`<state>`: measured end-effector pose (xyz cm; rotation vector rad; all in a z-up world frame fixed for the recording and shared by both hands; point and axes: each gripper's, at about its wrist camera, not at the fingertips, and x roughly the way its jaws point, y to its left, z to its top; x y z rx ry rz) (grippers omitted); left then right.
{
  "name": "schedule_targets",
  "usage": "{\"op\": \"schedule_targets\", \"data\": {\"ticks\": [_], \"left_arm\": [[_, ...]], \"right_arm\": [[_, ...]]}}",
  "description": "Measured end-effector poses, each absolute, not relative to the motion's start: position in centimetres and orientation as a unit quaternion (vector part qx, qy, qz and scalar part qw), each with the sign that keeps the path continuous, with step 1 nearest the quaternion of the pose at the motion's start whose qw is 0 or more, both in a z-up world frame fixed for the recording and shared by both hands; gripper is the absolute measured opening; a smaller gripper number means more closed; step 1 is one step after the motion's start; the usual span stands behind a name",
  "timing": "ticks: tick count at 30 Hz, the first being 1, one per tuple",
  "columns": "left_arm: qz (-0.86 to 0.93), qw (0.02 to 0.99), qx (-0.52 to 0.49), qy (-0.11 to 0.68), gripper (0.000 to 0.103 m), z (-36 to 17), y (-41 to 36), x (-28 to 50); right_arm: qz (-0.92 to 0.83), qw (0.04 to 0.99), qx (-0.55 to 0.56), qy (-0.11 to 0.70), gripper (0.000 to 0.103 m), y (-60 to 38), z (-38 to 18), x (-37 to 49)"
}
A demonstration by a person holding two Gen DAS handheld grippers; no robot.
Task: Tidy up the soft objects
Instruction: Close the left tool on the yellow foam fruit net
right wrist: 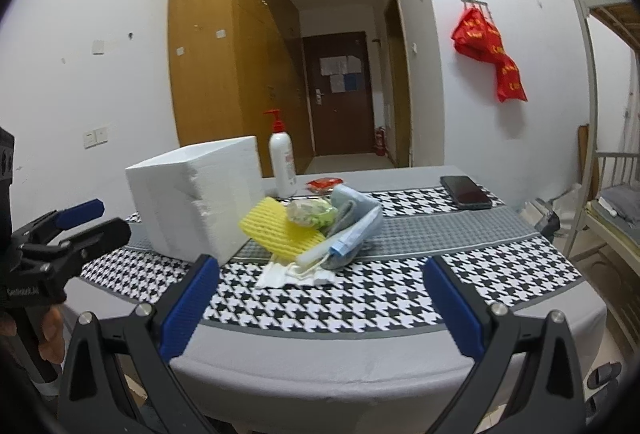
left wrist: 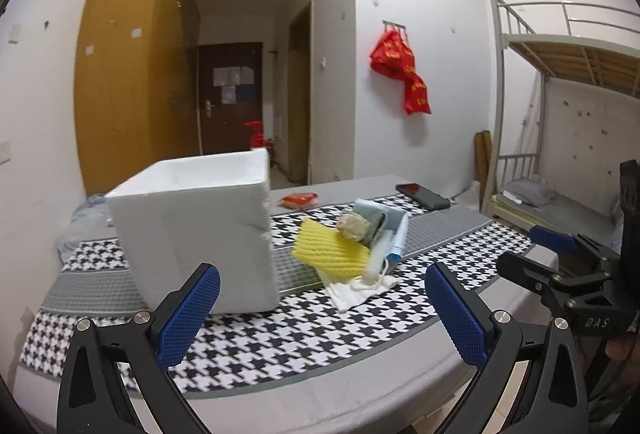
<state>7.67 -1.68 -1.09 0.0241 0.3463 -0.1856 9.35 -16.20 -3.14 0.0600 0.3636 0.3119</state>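
A pile of soft things lies mid-table on a houndstooth cloth: a yellow foam net (left wrist: 330,254) (right wrist: 280,230), a crumpled plastic-wrapped bundle (left wrist: 354,226) (right wrist: 310,211), blue-grey folded cloth (left wrist: 380,222) (right wrist: 356,211), and a white face mask (left wrist: 360,290) (right wrist: 292,274). A white foam box (left wrist: 192,230) (right wrist: 192,201) stands left of the pile. My left gripper (left wrist: 322,318) is open and empty, short of the pile. My right gripper (right wrist: 320,308) is open and empty above the table's near edge; it also shows in the left wrist view (left wrist: 532,250).
A black phone (left wrist: 422,195) (right wrist: 466,191) lies at the far right of the table. A red packet (left wrist: 298,199) (right wrist: 324,183) lies behind the pile. A white pump bottle (right wrist: 282,161) stands behind the box. A bunk bed (left wrist: 560,81) stands on the right.
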Motion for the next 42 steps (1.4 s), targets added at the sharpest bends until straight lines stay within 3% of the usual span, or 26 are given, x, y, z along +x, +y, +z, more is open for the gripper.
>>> {"op": "schedule_targets", "data": {"ticks": [19,33,42], "left_arm": [[-0.183,0.951,0.016,0.249,0.102,-3.2,-4.9,16.2],[-0.155,0.942,0.020,0.296,0.101,-5.9,-3.5,21.9],[-0.140,0.936,0.027,0.321,0.090,-6.7,-3.5,24.9]], "right_arm": [[0.110,0.966,0.037,0.231,0.103,-18.1,-4.6,14.8],[0.122,0.958,0.033,0.256,0.103,-17.4,-5.6,18.6],[0.138,0.953,0.033,0.269,0.103,-16.8,-6.3,20.6]]}}
